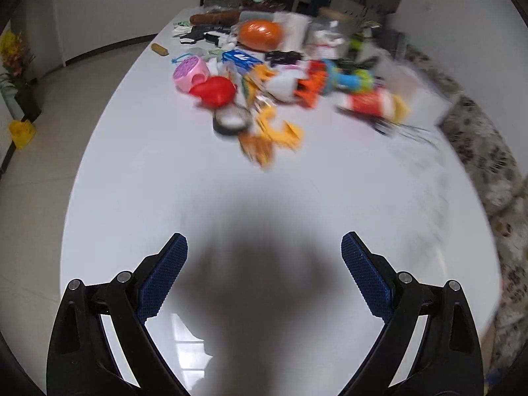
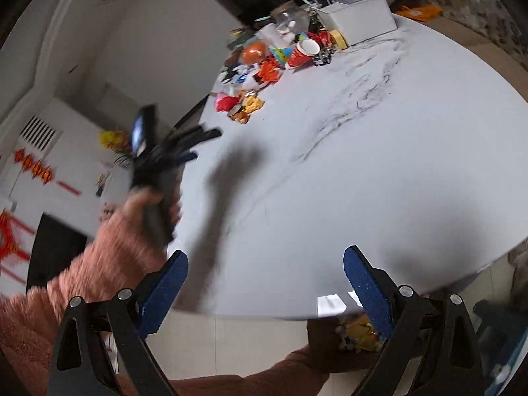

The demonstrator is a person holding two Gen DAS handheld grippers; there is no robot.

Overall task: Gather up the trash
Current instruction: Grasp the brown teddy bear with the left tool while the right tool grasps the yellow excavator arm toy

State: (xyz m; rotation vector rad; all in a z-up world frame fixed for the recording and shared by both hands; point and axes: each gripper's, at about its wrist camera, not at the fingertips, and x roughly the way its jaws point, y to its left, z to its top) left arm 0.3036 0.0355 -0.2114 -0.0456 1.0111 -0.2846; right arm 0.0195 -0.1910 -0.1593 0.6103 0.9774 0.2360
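Observation:
A pile of mixed clutter lies at the far end of the white table point(image 1: 165, 181): orange wrappers point(image 1: 264, 138), a roll of black tape point(image 1: 229, 122), a red object point(image 1: 214, 90), a pink toy point(image 1: 191, 74), an orange ball point(image 1: 260, 34) and a red paper cup point(image 1: 369, 102). My left gripper point(image 1: 264, 264) is open and empty, well short of the pile. My right gripper point(image 2: 265, 280) is open and empty over the table's near edge. The left gripper also shows in the right wrist view point(image 2: 198, 145), held in a hand with a pink sleeve.
A white box point(image 2: 358, 15) and a clear jar point(image 2: 290, 19) stand behind the pile. A patterned sofa point(image 1: 488, 151) runs along the table's right side. A bin with yellow wrappers point(image 2: 356, 333) sits below the table's near edge.

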